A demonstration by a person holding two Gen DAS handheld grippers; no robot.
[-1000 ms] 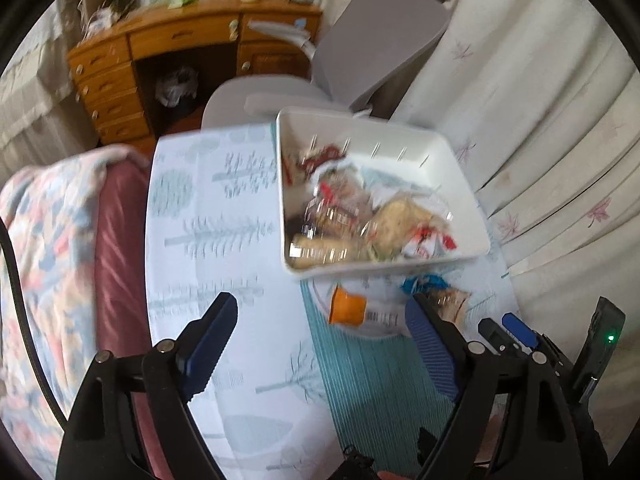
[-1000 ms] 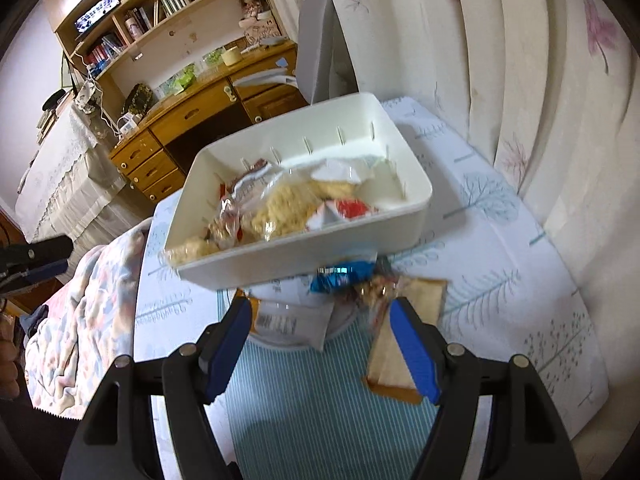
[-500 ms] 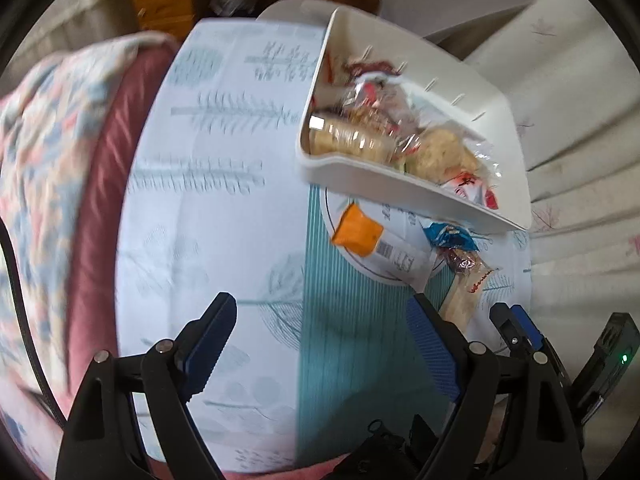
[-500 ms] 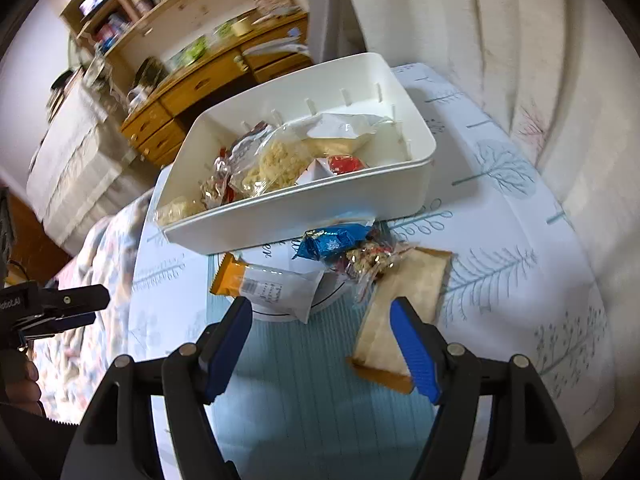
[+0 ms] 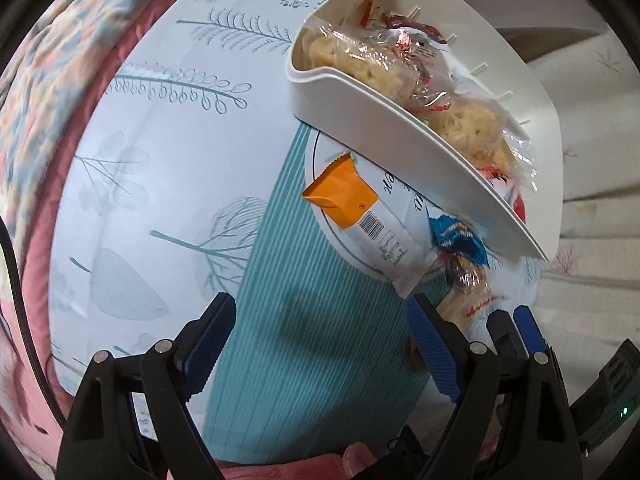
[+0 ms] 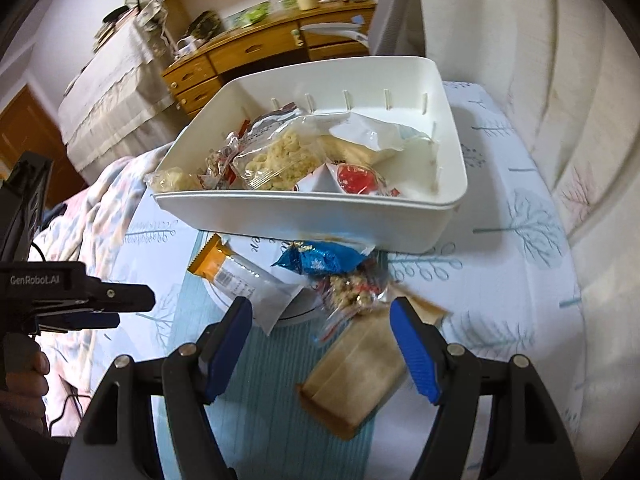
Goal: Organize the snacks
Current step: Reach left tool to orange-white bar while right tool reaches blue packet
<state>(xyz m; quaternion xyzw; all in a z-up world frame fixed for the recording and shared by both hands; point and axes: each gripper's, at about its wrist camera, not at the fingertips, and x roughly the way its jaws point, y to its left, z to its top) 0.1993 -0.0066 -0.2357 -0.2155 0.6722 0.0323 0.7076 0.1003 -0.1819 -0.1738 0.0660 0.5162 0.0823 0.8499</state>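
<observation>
A white bin (image 6: pixel 304 216) (image 5: pixel 400 120) full of wrapped snacks stands on the table. In front of it lie an orange-and-white packet (image 5: pixel 360 216) (image 6: pixel 240 276), a blue-wrapped sweet (image 6: pixel 324 258) (image 5: pixel 460 238), a clear bag of mixed snack (image 6: pixel 354 292) and a flat brown packet (image 6: pixel 360 376). My left gripper (image 5: pixel 320 344) hangs open over the teal mat, just short of the orange packet. Open too, my right gripper (image 6: pixel 320 344) hovers above the clear bag and the brown packet, with nothing between its pads. The left gripper (image 6: pixel 76 296) shows at the left of the right wrist view.
The packets rest on a round white plate (image 5: pixel 320 184) and a teal striped mat (image 5: pixel 288 320) over a tree-print cloth (image 5: pixel 160 160). A flowered blanket (image 5: pixel 36 92) lies left of the table, curtains (image 6: pixel 552 80) to the right. A wooden desk (image 6: pixel 256 48) stands behind.
My left gripper has sunk toward the table and rolled, so the bin has swung to the upper right and the packets look closer. The right gripper has dropped a little nearer the loose packets.
</observation>
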